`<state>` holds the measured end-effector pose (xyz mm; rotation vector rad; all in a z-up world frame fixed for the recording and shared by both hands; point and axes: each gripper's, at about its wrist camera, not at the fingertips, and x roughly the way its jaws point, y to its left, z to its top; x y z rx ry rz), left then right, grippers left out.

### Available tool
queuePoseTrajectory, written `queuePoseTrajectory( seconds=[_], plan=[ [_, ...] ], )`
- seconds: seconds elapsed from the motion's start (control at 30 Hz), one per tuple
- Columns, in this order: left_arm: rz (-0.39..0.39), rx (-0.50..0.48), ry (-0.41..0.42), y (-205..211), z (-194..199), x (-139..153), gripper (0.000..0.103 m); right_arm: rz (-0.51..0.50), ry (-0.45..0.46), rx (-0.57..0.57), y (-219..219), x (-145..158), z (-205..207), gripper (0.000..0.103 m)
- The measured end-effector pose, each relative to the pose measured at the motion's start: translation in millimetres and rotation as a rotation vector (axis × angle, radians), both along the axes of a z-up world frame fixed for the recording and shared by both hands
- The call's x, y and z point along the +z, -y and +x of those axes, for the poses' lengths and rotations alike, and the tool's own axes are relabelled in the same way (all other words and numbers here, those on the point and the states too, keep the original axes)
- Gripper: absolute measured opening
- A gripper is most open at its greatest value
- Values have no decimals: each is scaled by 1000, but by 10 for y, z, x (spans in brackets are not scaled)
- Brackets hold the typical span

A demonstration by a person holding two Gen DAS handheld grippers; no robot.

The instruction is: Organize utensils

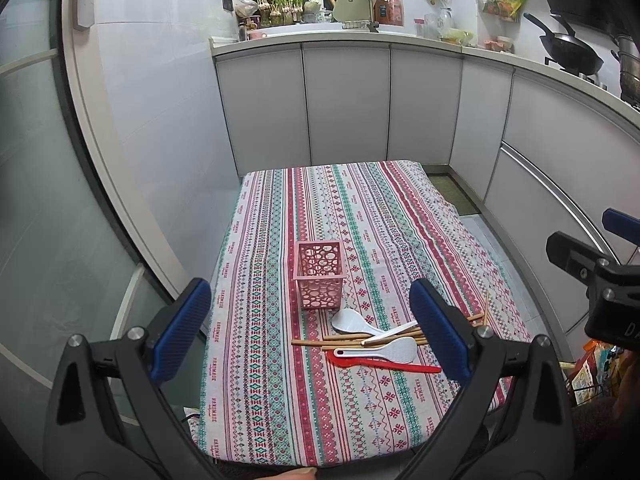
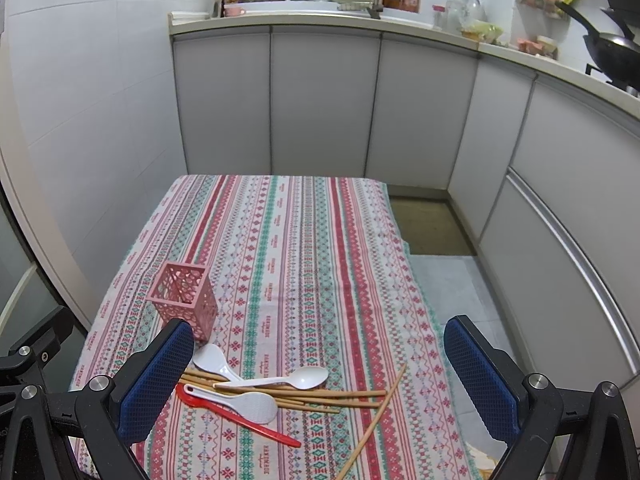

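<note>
A pink perforated utensil holder (image 1: 320, 274) (image 2: 184, 294) stands upright and empty on the patterned tablecloth (image 1: 280, 380) (image 2: 300, 248). Just in front of it lies a heap of utensils: white plastic spoons (image 1: 352, 320) (image 2: 308, 378), a white rice paddle (image 1: 394, 350) (image 2: 250, 404), a red spoon (image 1: 384, 365) (image 2: 240, 420) and several bamboo chopsticks (image 1: 352, 340) (image 2: 344, 394). One chopstick (image 2: 376, 420) lies askew to the right. My left gripper (image 1: 312, 328) hovers open above the table's near part. My right gripper (image 2: 320, 376) hangs open over the heap, holding nothing.
Grey kitchen cabinets (image 2: 320, 100) run behind and along the right, with a sink tap (image 1: 362, 0), bottles and a black wok (image 1: 568, 50) on the counter. A floor mat (image 2: 432, 224) lies beyond the table. The right gripper's body (image 1: 600, 276) shows at the left view's right edge.
</note>
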<state>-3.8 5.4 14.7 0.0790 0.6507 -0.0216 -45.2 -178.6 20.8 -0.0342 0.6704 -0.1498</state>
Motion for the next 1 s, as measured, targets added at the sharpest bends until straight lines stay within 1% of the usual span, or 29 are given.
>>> queuePoseTrajectory(
  seconds=[0.37, 0.5, 0.6, 0.83, 0.93, 1.0],
  plan=[
    [-6, -3, -11, 19, 47, -38, 99, -7, -17, -3, 15, -42, 55, 103],
    [-29, -34, -38, 25, 112, -71, 99, -16, -26, -13, 30, -75, 91, 103],
    [-24, -54, -55, 68, 176, -94, 99, -16, -32, -16, 46, -97, 118, 103],
    [-34, -70, -63, 71, 295, -113, 99, -8, -45, -31, 133, -161, 196, 103],
    [-64, -101, -96, 53, 408, -165, 99, -2, -59, -25, 169, -231, 259, 103],
    [-89, -120, -109, 45, 483, -207, 99, 5, -88, -19, 216, -336, 348, 103]
  ],
)
